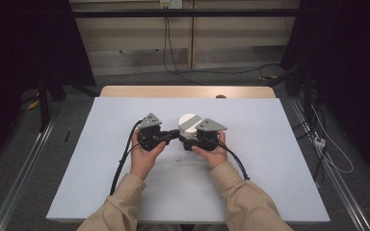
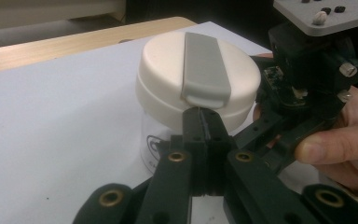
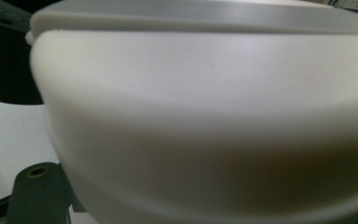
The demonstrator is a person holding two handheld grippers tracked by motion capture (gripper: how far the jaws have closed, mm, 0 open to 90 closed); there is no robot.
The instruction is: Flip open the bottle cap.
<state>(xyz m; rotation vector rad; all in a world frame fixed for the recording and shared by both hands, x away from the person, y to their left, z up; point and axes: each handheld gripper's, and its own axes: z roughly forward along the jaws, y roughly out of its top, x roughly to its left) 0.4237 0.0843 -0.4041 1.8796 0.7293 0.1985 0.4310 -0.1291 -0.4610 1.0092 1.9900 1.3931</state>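
Observation:
A small clear jar [image 2: 150, 140] with a round white lid [image 2: 168, 70] stands mid-table. A grey flip tab [image 2: 205, 65] runs across the lid. My left gripper [image 2: 200, 122] is shut, its joined tips pressed against the lid's rim just under the free end of the tab. Nothing shows between its jaws. My right gripper [image 1: 193, 136] comes in from the right and is closed around the jar. In the right gripper view the lid [image 3: 205, 116] looms very close, with one finger [image 3: 37, 186] beside it at the lower left. From above, the lid [image 1: 189, 121] sits between both grippers.
The jar rests on a white board [image 1: 125, 183] laid over a wooden table [image 1: 173, 91]. Black cables [image 1: 120, 166] trail from both grippers toward the person. Dark stands and floor rails [image 1: 19, 183] flank the table.

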